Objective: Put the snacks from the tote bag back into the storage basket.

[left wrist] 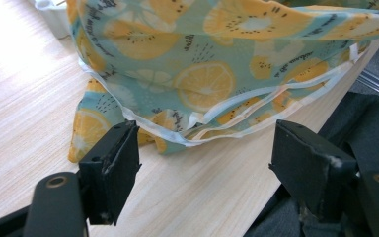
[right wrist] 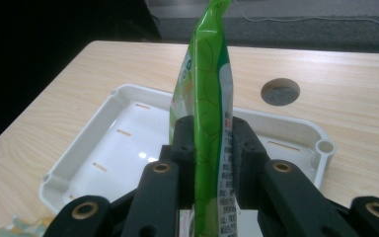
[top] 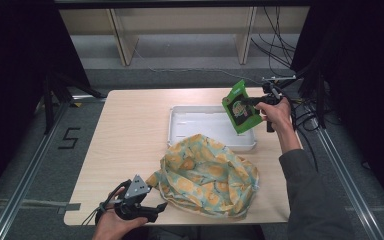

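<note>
A green snack packet [top: 240, 107] hangs above the right end of the white tray [top: 190, 120], pinched in my right gripper [top: 258, 102]. In the right gripper view the packet [right wrist: 208, 94] stands on edge between the shut jaws [right wrist: 210, 143], with the tray [right wrist: 103, 148] below. A fabric bag printed with orange slices [top: 207, 175] lies crumpled on the table's near half. My left gripper [top: 156, 210] rests at the bag's near left corner, jaws open. In the left gripper view the bag's white-trimmed edge [left wrist: 192, 133] lies just beyond the open fingertips [left wrist: 205, 155].
The wooden table [top: 130, 135] has a round cable hole [right wrist: 280, 92] beyond the tray. Cables [top: 300, 115] hang off the table's right side. A wooden shelf frame [top: 180, 30] stands behind, and metal rails [top: 25, 170] run along the floor on both sides.
</note>
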`<state>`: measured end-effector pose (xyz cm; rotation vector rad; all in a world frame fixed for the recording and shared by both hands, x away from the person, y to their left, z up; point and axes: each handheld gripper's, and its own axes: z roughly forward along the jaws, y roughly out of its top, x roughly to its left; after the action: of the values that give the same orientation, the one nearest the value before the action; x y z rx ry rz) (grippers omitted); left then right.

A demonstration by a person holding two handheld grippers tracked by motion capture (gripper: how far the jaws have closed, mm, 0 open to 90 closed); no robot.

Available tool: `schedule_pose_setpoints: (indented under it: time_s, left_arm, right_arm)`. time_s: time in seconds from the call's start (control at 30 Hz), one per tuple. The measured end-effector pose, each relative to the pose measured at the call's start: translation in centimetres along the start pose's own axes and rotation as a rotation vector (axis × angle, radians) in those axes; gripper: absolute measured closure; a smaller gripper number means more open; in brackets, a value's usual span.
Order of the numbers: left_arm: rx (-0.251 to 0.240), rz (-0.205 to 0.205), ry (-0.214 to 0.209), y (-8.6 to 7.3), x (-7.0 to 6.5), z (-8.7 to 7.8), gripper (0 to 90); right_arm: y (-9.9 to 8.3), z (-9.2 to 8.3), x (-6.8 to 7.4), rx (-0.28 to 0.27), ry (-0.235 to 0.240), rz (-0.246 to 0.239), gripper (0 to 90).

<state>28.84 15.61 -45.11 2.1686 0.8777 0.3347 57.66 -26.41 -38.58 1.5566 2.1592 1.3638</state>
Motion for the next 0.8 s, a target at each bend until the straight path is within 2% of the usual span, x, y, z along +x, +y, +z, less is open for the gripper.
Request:
schedule_pose_setpoints:
  time_s: [0.07, 0.1, 0.13, 0.17, 0.2, 0.23, 0.27, 0.33, 0.43, 0.47, 0.5, 0.53, 0.6, 0.63, 0.67, 0.7, 0.73, 0.77, 0.8]
  left_arm:
    - [0.021, 0.021, -0.004, 0.0, 0.2, -0.1, 26.1]
    - [0.020, 0.017, -0.002, 0.0, 0.1, -0.1, 26.2]
    - [0.019, 0.016, -0.006, 0.0, 0.1, -0.1, 26.2]
    - [0.009, -0.004, -0.004, 0.0, 0.0, 0.0, 26.2]
    - [0.010, -0.001, 0.004, 0.0, 0.0, 0.0, 26.2]
    - [0.001, -0.021, -0.006, 0.0, -0.2, 0.1, 26.1]
    - [0.010, -0.009, -0.010, 0.0, -0.2, 0.0, 26.2]
    - [0.010, 0.009, 0.001, 0.0, -0.1, 0.1, 26.2]
    - [0.014, 0.007, -0.010, 0.0, -0.2, 0.1, 26.1]
    - [0.006, -0.014, -0.012, 0.0, -0.3, 0.2, 26.1]
    - [0.009, -0.013, -0.006, 0.0, -0.3, 0.3, 26.1]
    - [0.018, 0.016, -0.011, 0.0, -0.1, 0.2, 26.1]
    - [0.018, 0.013, -0.009, 0.0, -0.1, 0.4, 26.1]
    - [0.023, 0.016, -0.010, 0.0, 0.0, 0.4, 26.1]
    - [0.023, 0.015, -0.009, 0.0, 0.0, 0.4, 26.1]
    - [0.022, 0.012, -0.009, 0.0, 0.0, 0.4, 26.1]
    - [0.021, 0.010, -0.008, 0.0, 0.0, 0.4, 26.1]
    - [0.020, 0.009, -0.009, 0.0, 0.0, 0.4, 26.1]
    - [0.021, 0.013, -0.009, 0.0, 0.0, 0.4, 26.1]
  right_arm:
    - [0.1, 0.5, -0.2, 0.002, -0.014, -0.004, 76.3]
    - [0.1, 0.8, -0.4, 0.002, -0.022, -0.006, 76.2]
    - [0.0, 1.1, -0.3, 0.011, -0.024, 0.016, 76.3]
    - [0.0, 1.2, -0.3, 0.021, -0.024, 0.030, 76.3]
    - [0.0, 1.5, -0.5, 0.012, -0.031, 0.019, 76.3]
    - [0.0, 1.6, -0.4, 0.020, -0.033, 0.037, 76.2]
    - [0.0, 1.9, -0.8, 0.014, -0.047, -0.012, 76.2]
    - [0.0, 2.2, -0.6, 0.028, -0.051, 0.042, 76.2]
    - [0.0, 2.8, -1.2, 0.011, -0.054, -0.003, 76.2]
    - [0.1, 2.8, -1.1, 0.025, -0.066, 0.016, 76.2]
    - [0.1, 3.0, -1.1, 0.026, -0.064, 0.032, 76.2]
    - [0.2, 3.1, -1.1, 0.020, -0.065, 0.029, 76.2]
    - [0.3, 3.3, -1.1, 0.023, -0.068, 0.038, 76.1]
    - [0.3, 3.5, -0.9, 0.030, -0.070, 0.065, 76.1]
    - [0.3, 3.6, -1.2, 0.024, -0.074, 0.039, 76.1]
    - [0.3, 3.8, -0.9, 0.022, -0.064, 0.087, 76.1]
    - [0.3, 4.0, -1.2, 0.020, -0.076, 0.055, 76.0]
    - [0.3, 4.0, -1.0, 0.048, -0.085, 0.088, 76.0]
    - [0.3, 4.2, -1.2, 0.043, -0.091, 0.069, 76.0]
